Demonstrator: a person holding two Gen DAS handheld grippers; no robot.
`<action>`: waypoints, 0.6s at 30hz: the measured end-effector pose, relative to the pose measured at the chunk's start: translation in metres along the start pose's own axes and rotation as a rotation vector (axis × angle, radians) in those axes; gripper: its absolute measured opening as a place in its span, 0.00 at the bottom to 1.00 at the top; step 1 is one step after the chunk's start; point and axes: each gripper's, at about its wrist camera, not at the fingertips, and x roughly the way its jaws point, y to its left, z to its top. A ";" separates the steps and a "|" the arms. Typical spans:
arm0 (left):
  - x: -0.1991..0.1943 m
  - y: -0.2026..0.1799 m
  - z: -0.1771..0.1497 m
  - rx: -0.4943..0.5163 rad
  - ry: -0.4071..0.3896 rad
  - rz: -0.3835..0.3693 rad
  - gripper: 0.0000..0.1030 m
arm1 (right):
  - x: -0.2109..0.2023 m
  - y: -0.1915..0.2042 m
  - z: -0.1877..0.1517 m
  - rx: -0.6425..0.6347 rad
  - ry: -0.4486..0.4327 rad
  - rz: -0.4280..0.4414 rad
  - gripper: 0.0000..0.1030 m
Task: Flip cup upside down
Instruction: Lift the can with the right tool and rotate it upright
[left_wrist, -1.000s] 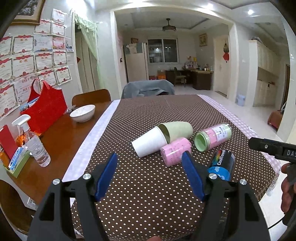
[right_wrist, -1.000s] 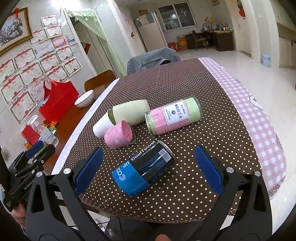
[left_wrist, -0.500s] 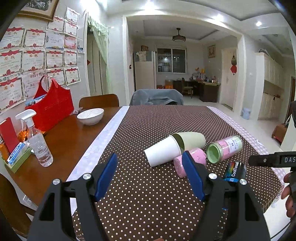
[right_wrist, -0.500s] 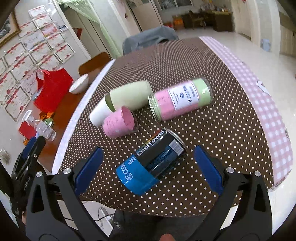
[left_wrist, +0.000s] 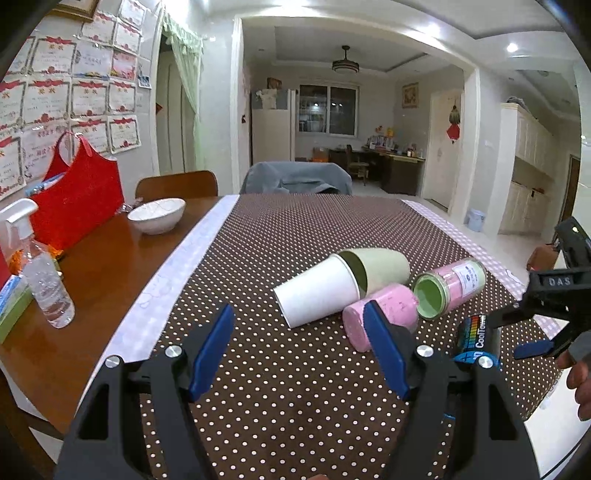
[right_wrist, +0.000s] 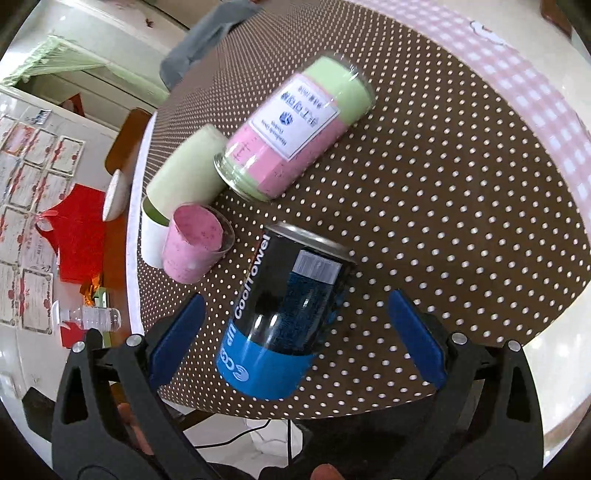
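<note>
My fingers: left gripper (left_wrist: 301, 347), blue pads spread wide, nothing between them, held above the near part of the dotted brown tablecloth (left_wrist: 295, 240). Right gripper (right_wrist: 295, 332), pads likewise spread wide, straddling the black-and-blue can (right_wrist: 284, 314) without touching it; the can lies on its side near the table's front edge.

Task items, all lying on their sides in one cluster on the cloth:
- White paper cup (left_wrist: 317, 295), base toward my left gripper, mouth pointing away.
- Pale green cup (left_wrist: 380, 269), its open end tucked against the white cup's mouth; whether it is partly nested inside I cannot tell.
- Pink cup (left_wrist: 384, 314), just in front of the green cup, touching or nearly touching the white one; partly hidden behind my left gripper's right pad in the left wrist view.
- Pink-and-green labelled jar (right_wrist: 295, 125), green lid facing the cups, lying beside the green cup.

Other items, on bare wood left of the cloth: white bowl (left_wrist: 157, 216), red bag (left_wrist: 77, 199), clear spray bottle (left_wrist: 44, 280).
</note>
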 end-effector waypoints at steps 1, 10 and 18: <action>0.003 0.001 -0.001 -0.002 0.006 -0.008 0.69 | 0.004 0.003 0.000 0.014 0.008 -0.011 0.94; 0.018 0.020 -0.005 -0.042 0.046 -0.025 0.69 | 0.030 0.014 0.012 0.101 0.052 -0.084 0.94; 0.023 0.026 -0.012 -0.061 0.081 -0.011 0.69 | 0.045 0.017 0.021 0.109 0.113 -0.095 0.67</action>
